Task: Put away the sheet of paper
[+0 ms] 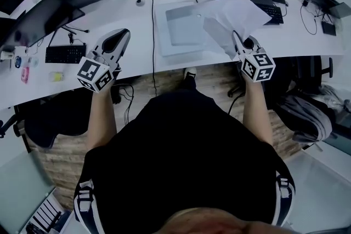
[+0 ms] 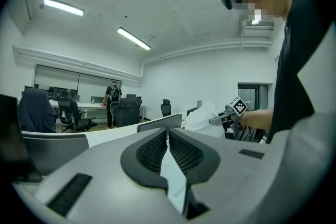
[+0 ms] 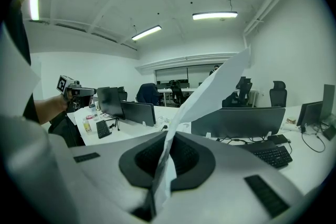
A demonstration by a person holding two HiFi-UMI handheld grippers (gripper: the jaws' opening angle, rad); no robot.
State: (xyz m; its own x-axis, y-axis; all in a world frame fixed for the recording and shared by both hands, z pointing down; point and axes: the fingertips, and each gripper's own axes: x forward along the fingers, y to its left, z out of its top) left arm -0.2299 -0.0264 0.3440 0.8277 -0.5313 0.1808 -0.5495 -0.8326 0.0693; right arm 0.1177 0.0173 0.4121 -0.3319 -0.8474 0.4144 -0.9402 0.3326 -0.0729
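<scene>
Curved white office surface (image 1: 137, 46) stretches before us. Our right claw (image 1: 236, 36) is clenched on the crumpled white sheet of paper (image 1: 241, 13), held above the surface. Our left claw (image 1: 124, 34) is closed. We judge the sheet picked up but not yet stowed.

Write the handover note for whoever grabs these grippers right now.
Right gripper: shut on the sheet of paper, which sticks up out of the jaws and is held in the air over the desk.
Left gripper: jaws together at the tips, nothing held, over the desk further left.
Done: the sheet is off the desk and in a firm pinch.
Left: putting it away. The pale flat tray just left of the sheet looks like the place, but that is a guess.
</scene>
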